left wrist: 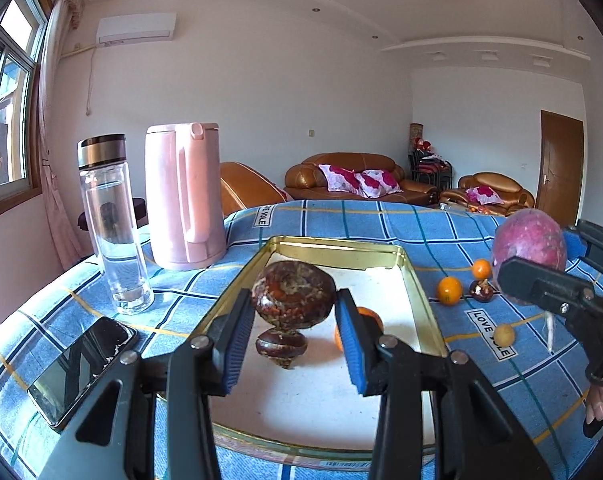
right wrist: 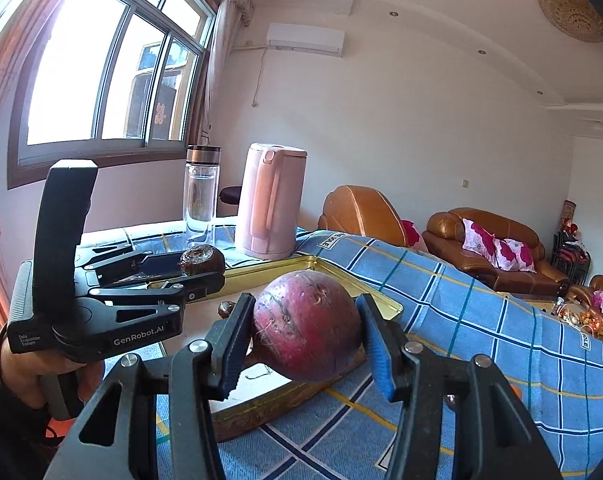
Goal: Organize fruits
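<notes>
Left gripper (left wrist: 294,316) clamps brown water chestnut (left wrist: 294,299) directly above gold tray (left wrist: 415,280) – drop is straight down. Right gripper (right wrist: 304,338) grips purple-red round root (right wrist: 307,326), at tray's right edge – tray lies to its left.

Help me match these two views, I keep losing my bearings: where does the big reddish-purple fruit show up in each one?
Left wrist view: the reddish-purple fruit sits at the far right edge, held in the right gripper above the cloth.
Right wrist view: it fills the lower centre, between the fingers.
Shared landmark: the pink kettle beyond the gold-rimmed tray.
</notes>
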### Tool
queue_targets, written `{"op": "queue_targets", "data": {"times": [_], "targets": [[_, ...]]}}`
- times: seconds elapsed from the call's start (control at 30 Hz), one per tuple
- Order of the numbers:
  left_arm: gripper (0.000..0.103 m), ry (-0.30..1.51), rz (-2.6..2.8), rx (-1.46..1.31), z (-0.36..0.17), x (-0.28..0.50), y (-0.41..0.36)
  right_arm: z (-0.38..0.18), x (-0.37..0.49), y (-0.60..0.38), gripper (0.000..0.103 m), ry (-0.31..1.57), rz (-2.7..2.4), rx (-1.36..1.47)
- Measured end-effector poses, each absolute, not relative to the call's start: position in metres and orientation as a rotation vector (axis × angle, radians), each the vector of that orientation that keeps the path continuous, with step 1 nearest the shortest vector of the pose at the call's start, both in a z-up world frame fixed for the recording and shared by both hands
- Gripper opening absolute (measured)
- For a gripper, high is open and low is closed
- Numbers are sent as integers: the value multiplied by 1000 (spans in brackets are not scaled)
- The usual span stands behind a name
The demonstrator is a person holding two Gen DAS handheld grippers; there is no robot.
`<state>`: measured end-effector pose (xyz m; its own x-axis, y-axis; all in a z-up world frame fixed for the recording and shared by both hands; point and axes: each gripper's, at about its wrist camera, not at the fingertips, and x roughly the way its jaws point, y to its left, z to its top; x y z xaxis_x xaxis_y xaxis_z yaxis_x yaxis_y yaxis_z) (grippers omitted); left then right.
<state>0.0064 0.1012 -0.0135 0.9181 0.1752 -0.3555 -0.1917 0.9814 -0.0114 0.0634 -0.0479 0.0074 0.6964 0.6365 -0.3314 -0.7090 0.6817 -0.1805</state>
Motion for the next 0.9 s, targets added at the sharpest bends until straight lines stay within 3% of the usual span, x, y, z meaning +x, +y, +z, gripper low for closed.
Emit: {"op": "queue_targets", "data": {"times": [0.9], "targets": [[43,509,271,-27,-33,24,137,-31,86,21,53,390,844,-385]]}}
